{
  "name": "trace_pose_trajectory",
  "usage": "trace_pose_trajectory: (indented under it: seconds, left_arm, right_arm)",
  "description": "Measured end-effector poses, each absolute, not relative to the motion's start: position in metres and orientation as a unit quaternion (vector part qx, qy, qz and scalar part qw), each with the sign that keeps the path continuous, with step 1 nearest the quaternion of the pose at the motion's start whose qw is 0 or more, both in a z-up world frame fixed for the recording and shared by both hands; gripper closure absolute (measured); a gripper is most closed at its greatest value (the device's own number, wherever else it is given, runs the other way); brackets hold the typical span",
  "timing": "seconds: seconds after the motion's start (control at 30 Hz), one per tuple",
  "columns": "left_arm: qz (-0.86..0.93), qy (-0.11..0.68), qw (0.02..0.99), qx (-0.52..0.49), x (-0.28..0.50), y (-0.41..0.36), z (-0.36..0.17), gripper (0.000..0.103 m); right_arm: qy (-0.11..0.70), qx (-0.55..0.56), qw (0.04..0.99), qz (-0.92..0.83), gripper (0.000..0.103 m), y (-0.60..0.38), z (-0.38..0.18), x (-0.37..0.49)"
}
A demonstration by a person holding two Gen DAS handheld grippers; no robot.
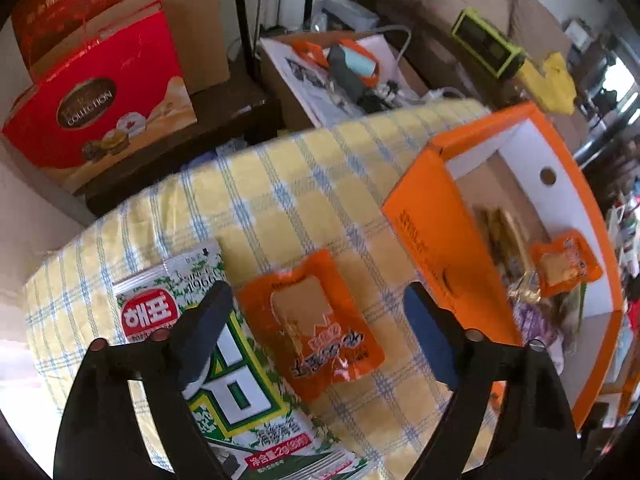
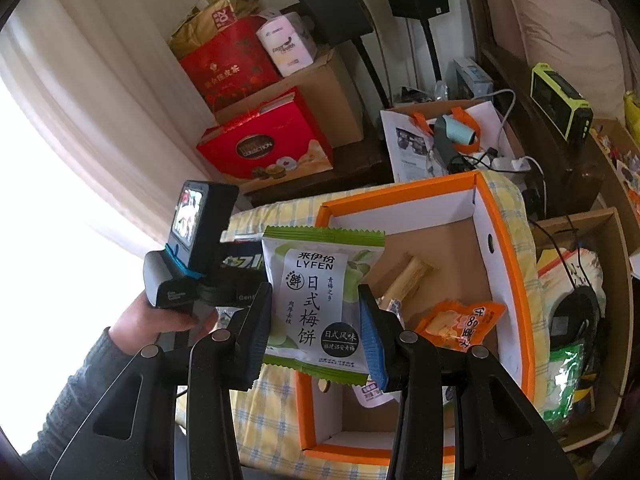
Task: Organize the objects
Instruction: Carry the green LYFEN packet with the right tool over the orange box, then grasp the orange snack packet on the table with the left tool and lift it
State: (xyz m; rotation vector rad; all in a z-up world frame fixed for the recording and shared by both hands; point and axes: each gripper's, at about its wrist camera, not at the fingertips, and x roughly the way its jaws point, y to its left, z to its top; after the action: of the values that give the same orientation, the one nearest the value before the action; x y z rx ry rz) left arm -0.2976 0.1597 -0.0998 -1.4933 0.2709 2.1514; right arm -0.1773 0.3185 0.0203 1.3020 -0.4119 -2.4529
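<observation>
Snack packets are partly sorted; a few already lie in the orange box (image 2: 500, 236), incl. an orange pack (image 2: 460, 324) and a wafer bar (image 2: 408, 276); your right gripper (image 2: 316, 328) is clamped on the green plum-cake packet (image 2: 316, 304), held above the box's near edge w/ nothing blocking the drop; your left gripper (image 1: 316, 336) is spread wide over the orange tofu packet (image 1: 312, 324) on the checked cloth (image 1: 280, 184); seaweed pack (image 1: 208, 344) beside it also left; box wall (image 1: 436, 240) close to the right finger, so mind it.
</observation>
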Motion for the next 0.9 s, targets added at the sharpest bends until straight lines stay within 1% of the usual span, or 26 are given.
trace_pose_trajectory:
  seconds: [0.1, 0.37, 0.73, 0.8, 0.83, 0.87, 0.9]
  left_arm:
    - [0.794, 0.070, 0.260, -0.545, -0.304, 0.157, -0.096, 0.019]
    - [0.771, 0.108, 0.231, -0.584, -0.307, 0.161, -0.123, 0.019]
    - [0.766, 0.150, 0.215, -0.586, -0.286, 0.167, -0.127, 0.020]
    - [0.774, 0.153, 0.209, -0.577, -0.285, 0.168, -0.126, 0.027]
    - [0.779, 0.149, 0.207, -0.573, -0.285, 0.167, -0.124, 0.039]
    - [0.782, 0.143, 0.204, -0.571, -0.287, 0.165, -0.121, 0.046]
    - [0.782, 0.137, 0.201, -0.573, -0.288, 0.163, -0.121, 0.048]
  right_arm:
    - [-0.145, 0.458, 0.166, -0.861, 0.061, 0.319, 0.020, -0.177]
    - [-0.144, 0.460, 0.165, -0.860, 0.062, 0.321, 0.019, -0.175]
    - [-0.146, 0.462, 0.175, -0.857, 0.061, 0.315, 0.016, -0.174]
    - [-0.145, 0.462, 0.177, -0.857, 0.061, 0.313, 0.017, -0.173]
    - [-0.144, 0.462, 0.178, -0.857, 0.061, 0.312, 0.017, -0.173]
    - [-0.143, 0.461, 0.178, -0.857, 0.061, 0.312, 0.017, -0.172]
    - [-0.143, 0.461, 0.177, -0.858, 0.061, 0.313, 0.018, -0.171]
